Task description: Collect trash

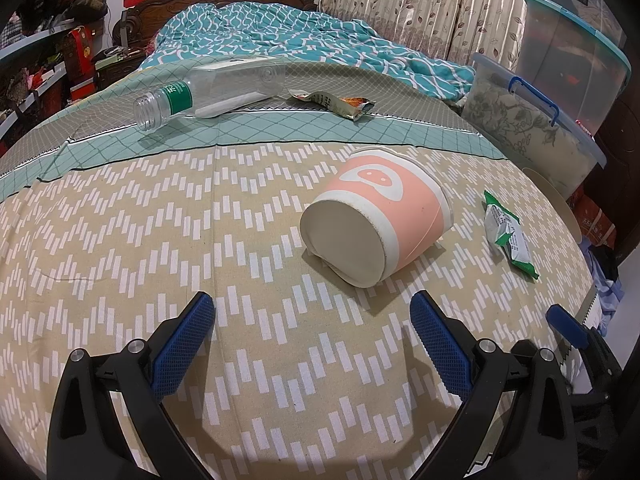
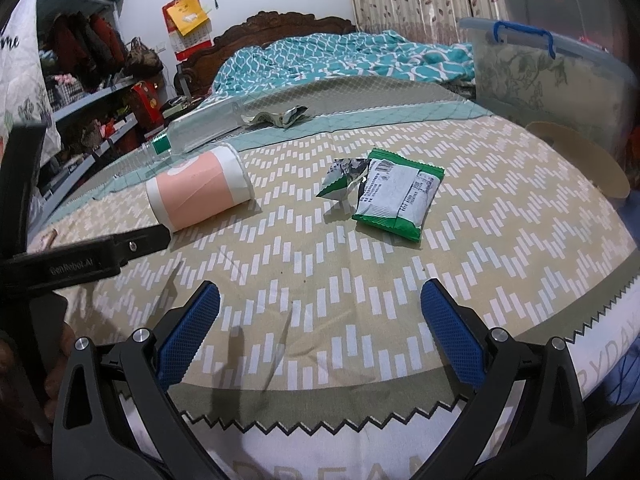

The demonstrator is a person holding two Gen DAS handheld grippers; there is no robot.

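Observation:
A pink and white paper cup (image 1: 378, 220) lies on its side on the bed, its base toward my left gripper (image 1: 312, 316), which is open and empty just short of it. The cup also shows in the right wrist view (image 2: 198, 188). A green and white snack wrapper (image 2: 394, 196) lies in front of my right gripper (image 2: 320, 304), which is open and empty; it also shows in the left wrist view (image 1: 508, 236). An empty clear plastic bottle (image 1: 208, 92) and a crumpled wrapper (image 1: 340, 102) lie farther back on the bed.
The bedsheet (image 1: 160, 240) is beige with white dashes. A teal quilt (image 1: 280, 36) is bunched at the headboard. Clear storage boxes (image 1: 532, 120) stand at the right. A tan round disc (image 2: 576, 156) sits at the bed's right edge. Shelves (image 2: 88, 100) line the left.

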